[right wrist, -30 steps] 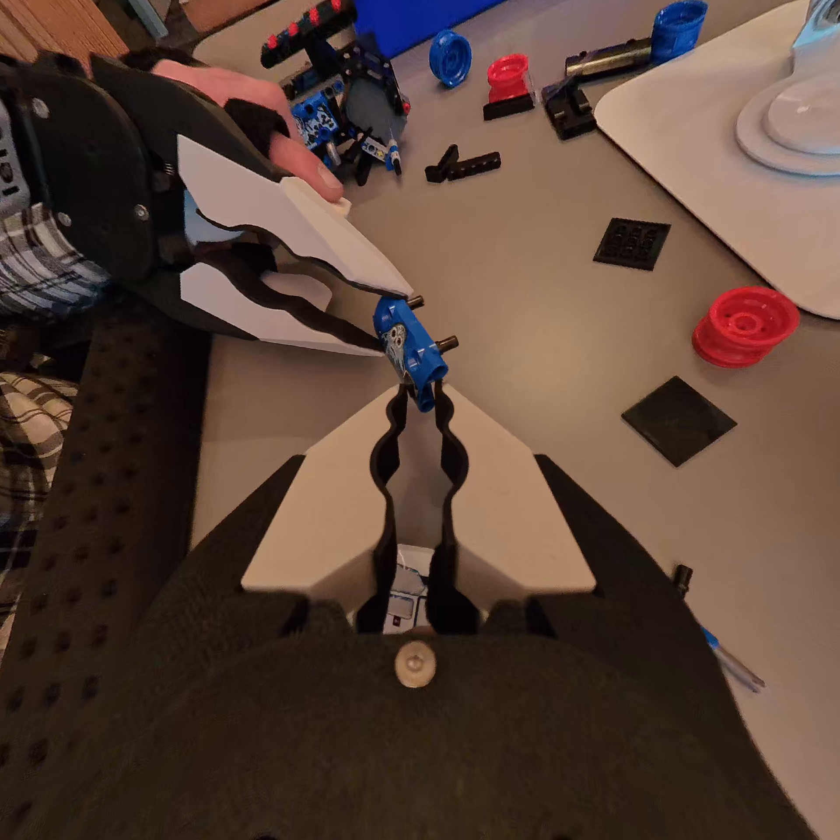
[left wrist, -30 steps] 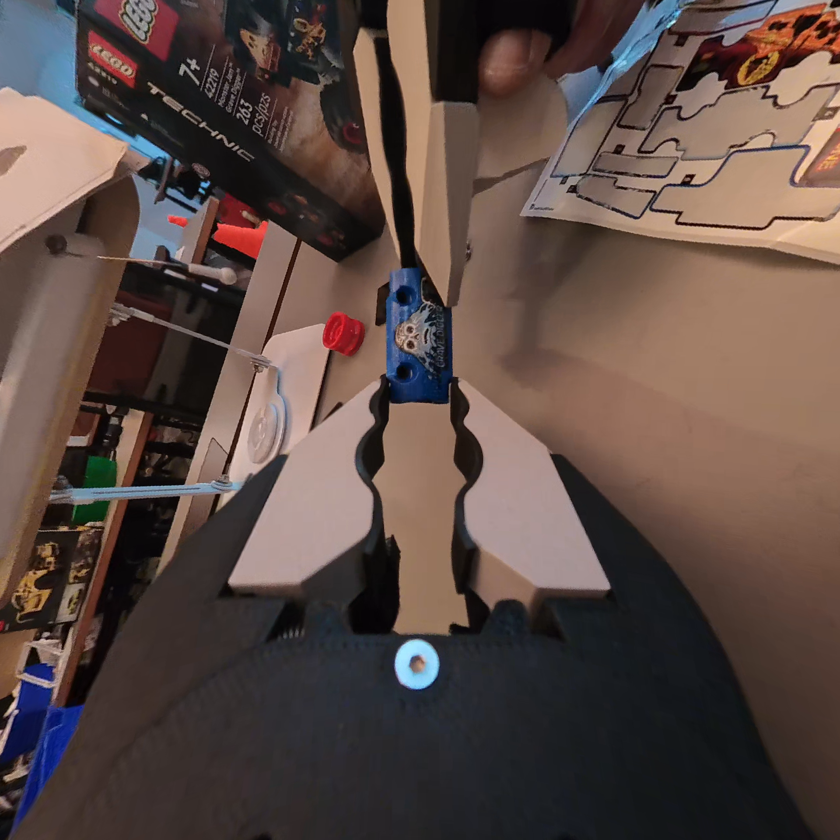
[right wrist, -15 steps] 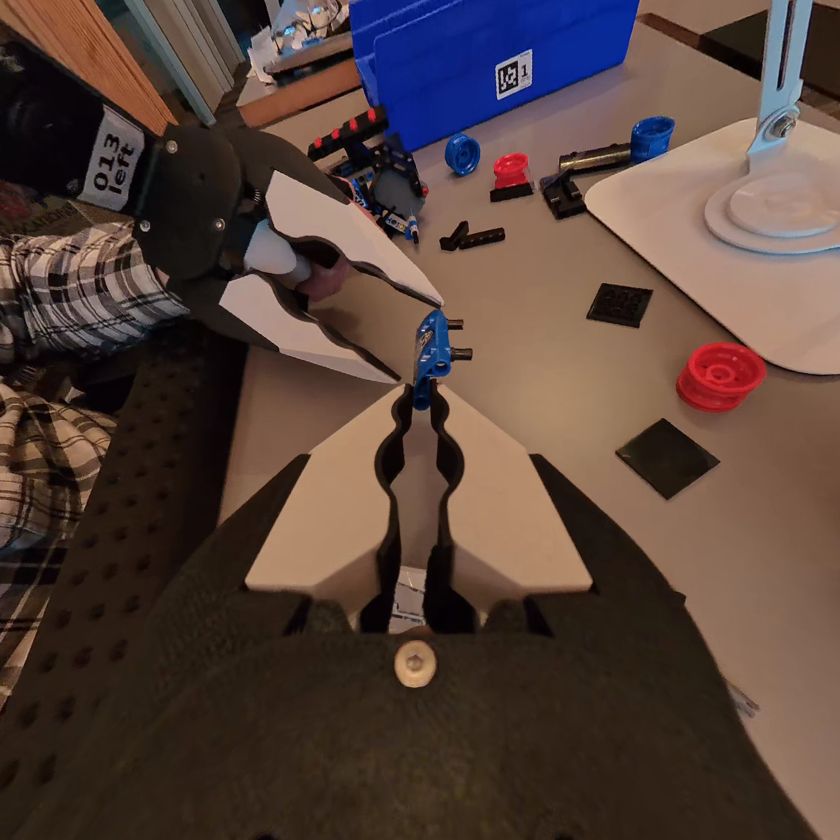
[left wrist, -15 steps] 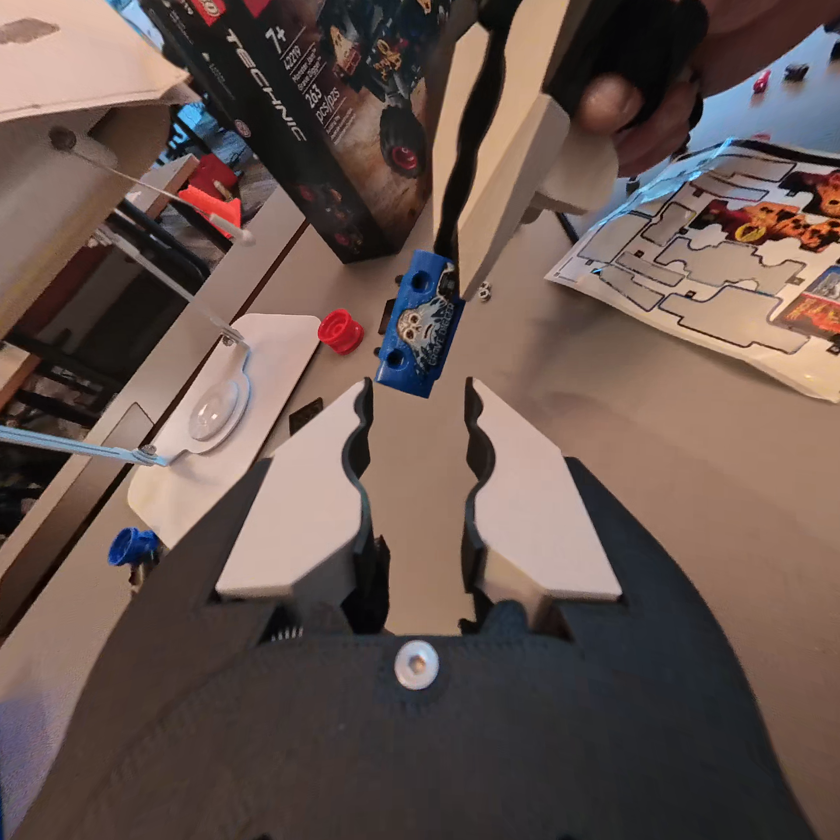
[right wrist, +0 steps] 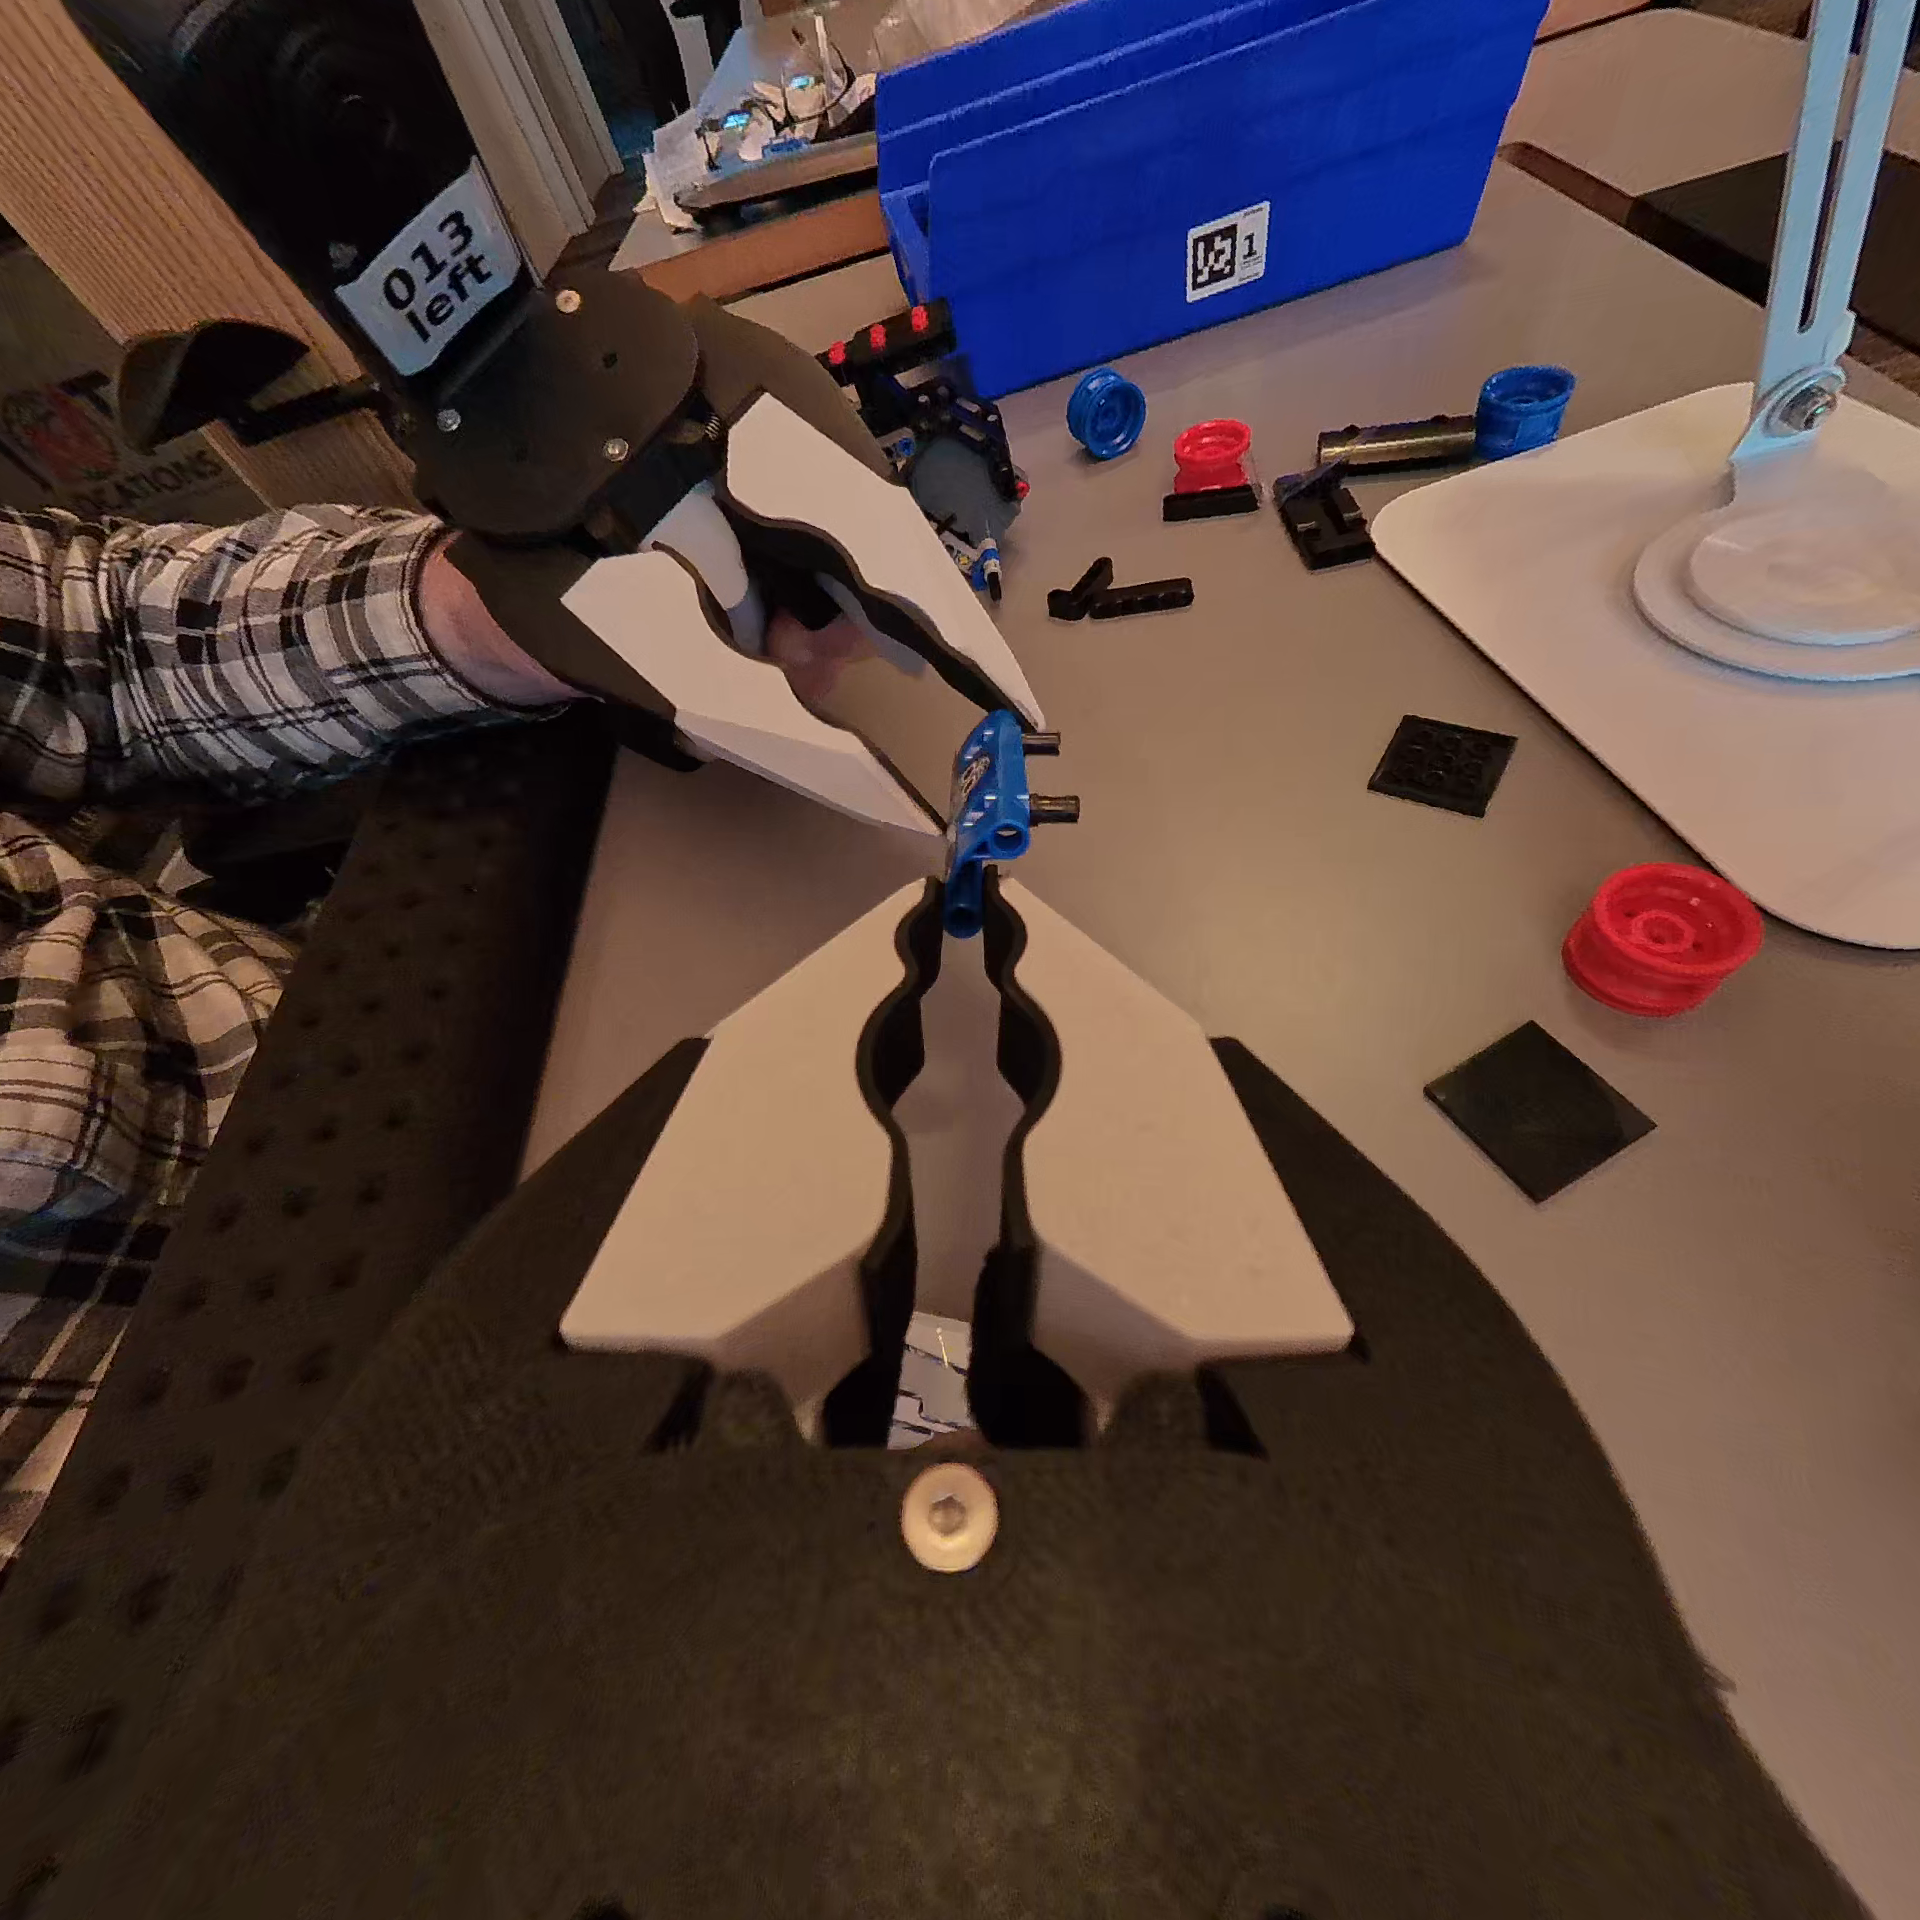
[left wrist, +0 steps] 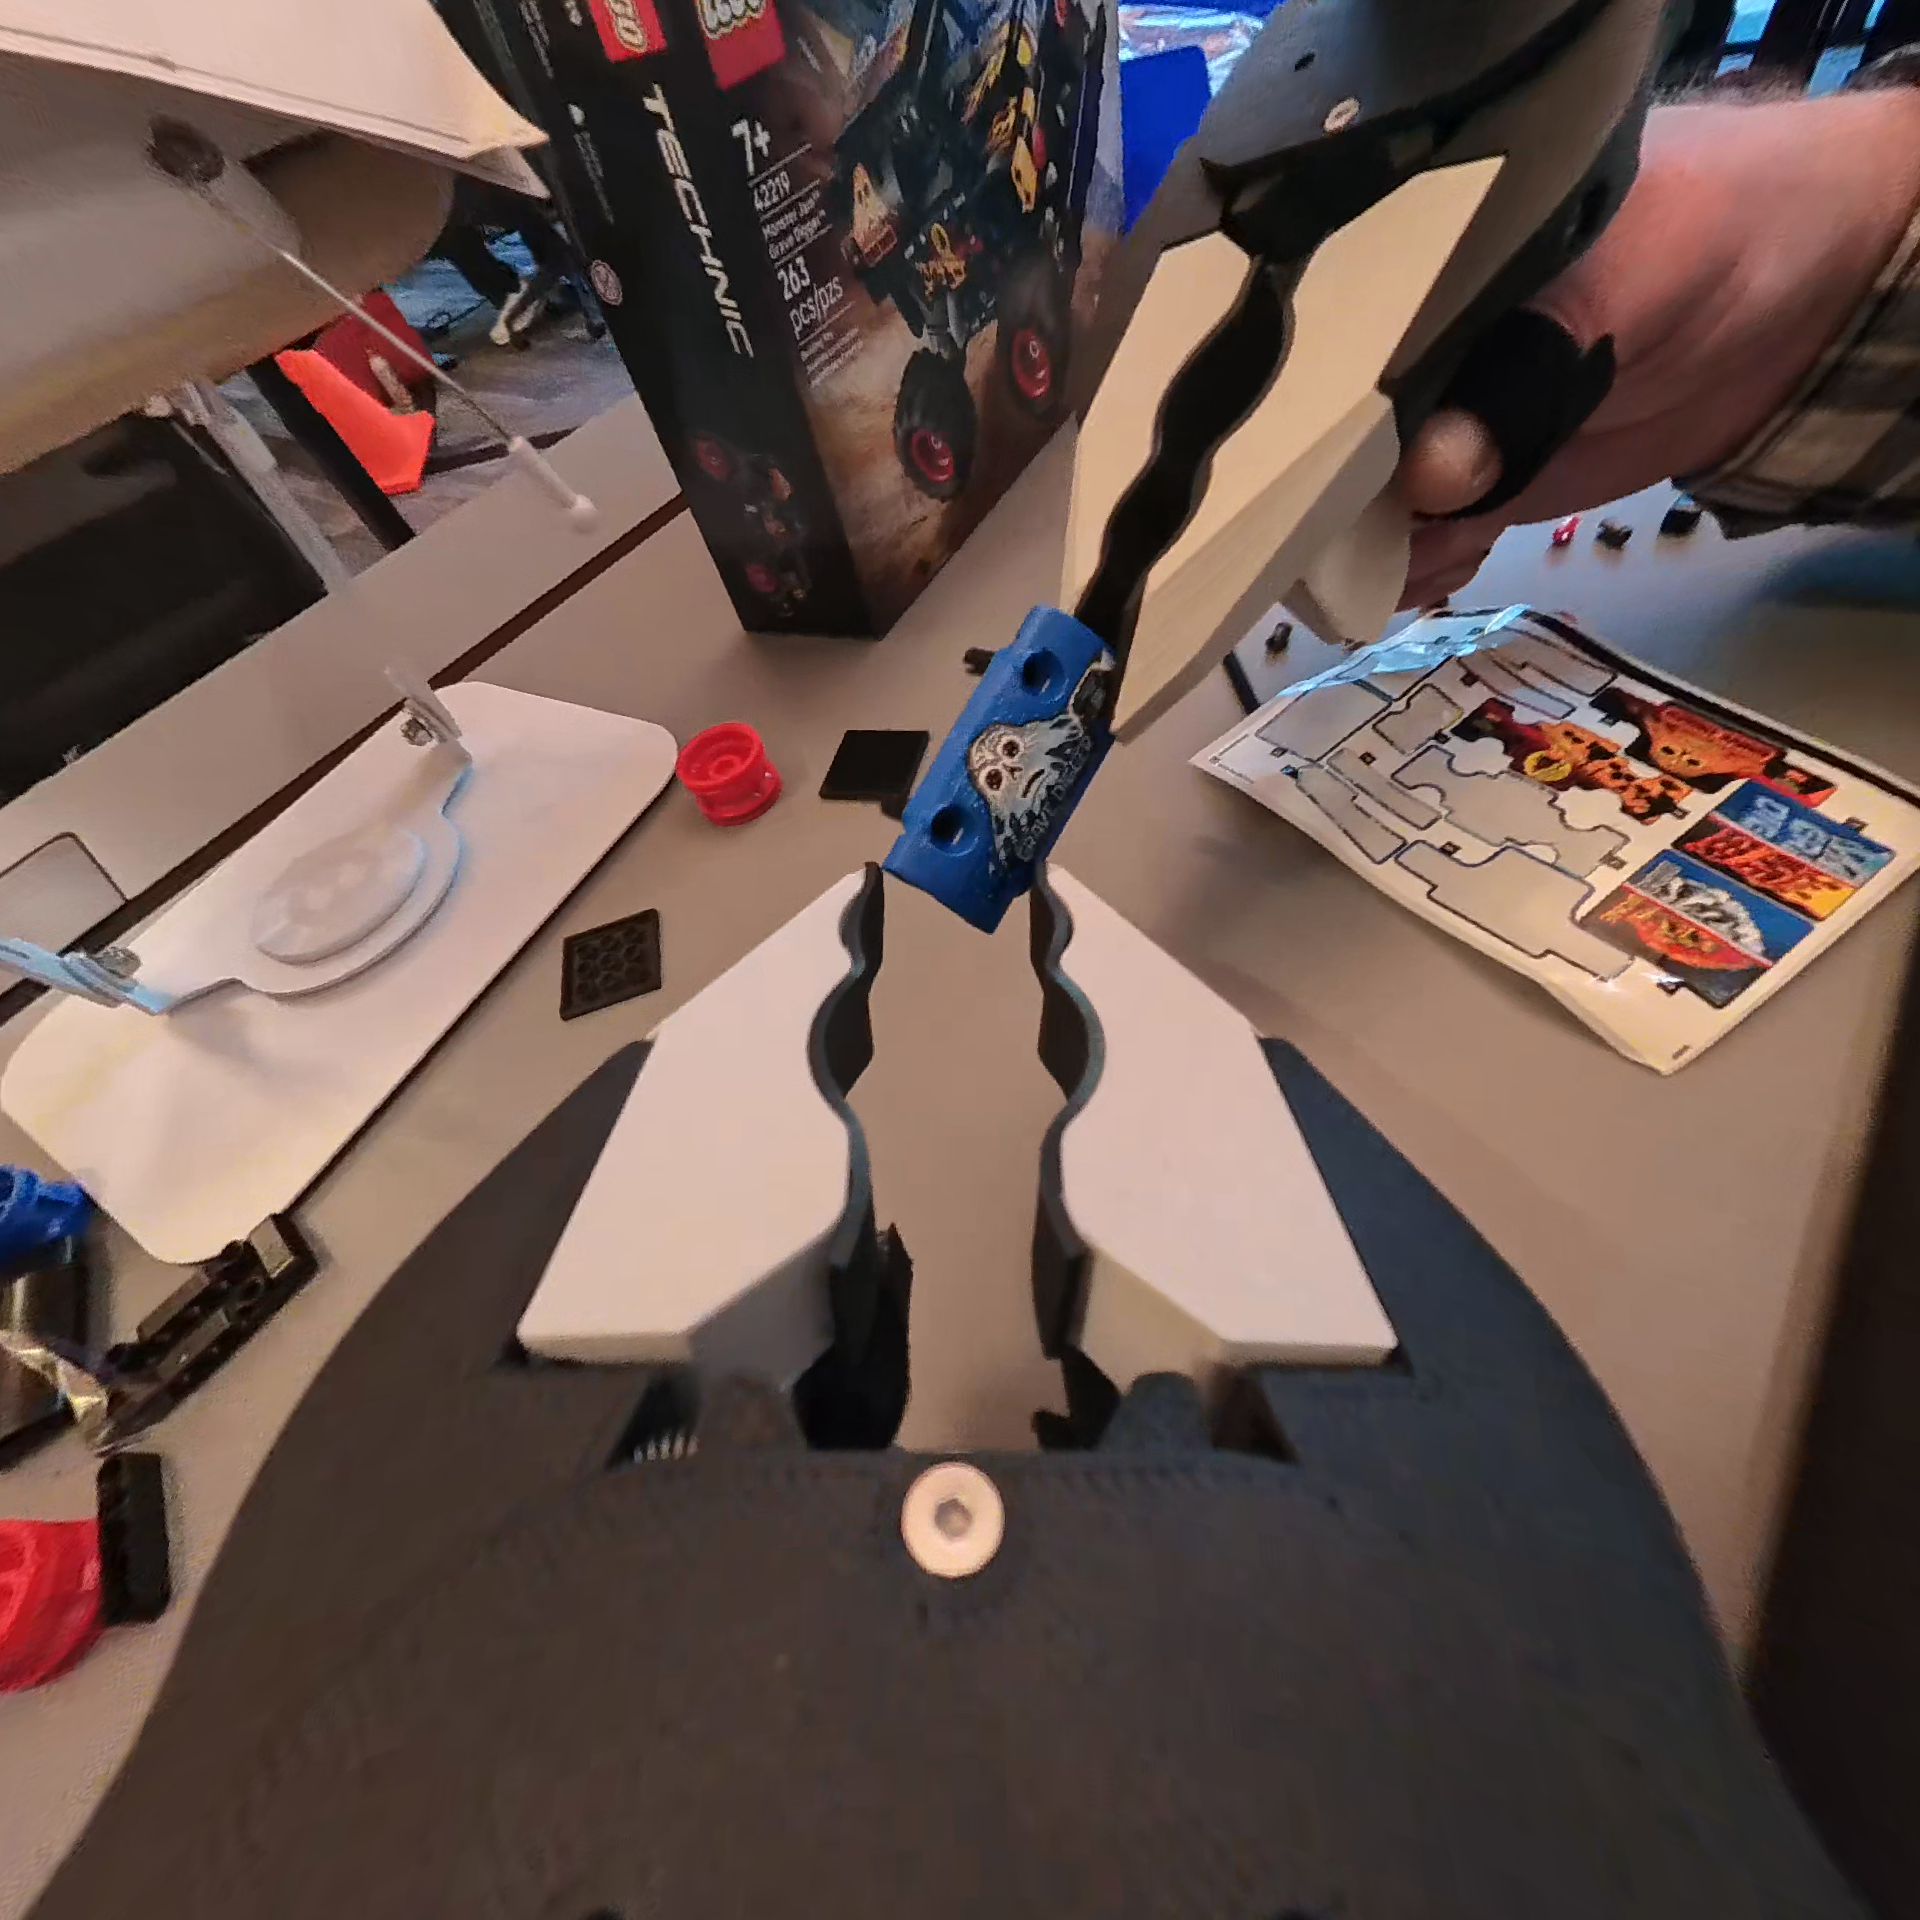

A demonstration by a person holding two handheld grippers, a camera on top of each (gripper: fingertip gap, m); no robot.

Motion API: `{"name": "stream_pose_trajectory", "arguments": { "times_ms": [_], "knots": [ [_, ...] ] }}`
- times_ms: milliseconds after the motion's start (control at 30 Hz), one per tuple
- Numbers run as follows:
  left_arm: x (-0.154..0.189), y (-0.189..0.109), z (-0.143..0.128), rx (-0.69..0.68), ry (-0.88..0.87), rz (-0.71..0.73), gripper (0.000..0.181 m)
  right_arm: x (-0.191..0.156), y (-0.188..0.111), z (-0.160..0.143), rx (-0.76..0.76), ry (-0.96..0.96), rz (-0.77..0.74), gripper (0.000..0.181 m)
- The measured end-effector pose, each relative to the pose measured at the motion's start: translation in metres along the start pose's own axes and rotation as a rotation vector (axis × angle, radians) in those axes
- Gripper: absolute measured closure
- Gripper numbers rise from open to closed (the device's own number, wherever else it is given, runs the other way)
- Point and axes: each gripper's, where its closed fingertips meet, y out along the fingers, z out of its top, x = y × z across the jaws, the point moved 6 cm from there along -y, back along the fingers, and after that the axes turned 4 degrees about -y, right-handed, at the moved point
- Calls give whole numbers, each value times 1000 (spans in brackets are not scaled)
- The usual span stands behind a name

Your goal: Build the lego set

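Observation:
A small blue lego panel (left wrist: pixel 1003 769) with a printed sticker hangs in the air above the grey table. My right gripper (right wrist: pixel 964 891) is shut on its edge; it also shows in the left wrist view (left wrist: pixel 1107 665), coming in from the upper right. Two black pins (right wrist: pixel 1049 805) stick out of the panel's (right wrist: pixel 987 790) far side. My left gripper (left wrist: pixel 954 883) is open, its jaws on either side of the panel's lower end without gripping it. In the right wrist view the left gripper (right wrist: pixel 982 774) comes in from the left, jaws apart.
The lego box (left wrist: pixel 831 312) stands at the back and a sticker sheet (left wrist: pixel 1558 810) lies to the right. A white stand base (right wrist: pixel 1662 623), red wheel hubs (right wrist: pixel 1662 935), black tiles (right wrist: pixel 1538 1107), a partly built model (right wrist: pixel 935 436) and a blue bin (right wrist: pixel 1195 177) share the table. Left and right tips are no more than a few centimetres apart. The white stand base (right wrist: pixel 1662 623) lies around 20 centimeters away from my left fingertips.
My left gripper has opened and let go of the blue panel. My right gripper has kept hold of it and turned it slightly. Both grippers have risen a little.

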Motion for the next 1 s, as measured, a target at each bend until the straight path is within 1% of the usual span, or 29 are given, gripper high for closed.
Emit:
{"name": "stream_pose_trajectory", "arguments": {
  "times_ms": [300, 800, 867, 1000],
  "knots": [
    [0, -3, 1, 17, -80, -65, 157, -3, -1, 0, 9, -9, 27, 176],
    [-2, -6, 2, 34, -112, -73, 163, 0, -1, 0, 19, -8, 8, 174],
    [-2, -5, 0, 11, -104, -66, 164, 2, 1, -2, -6, -4, -6, 174],
    [0, 1, -10, -86, -35, -9, 166, 6, 8, -14, -130, -5, -58, 173]
  ]
}}
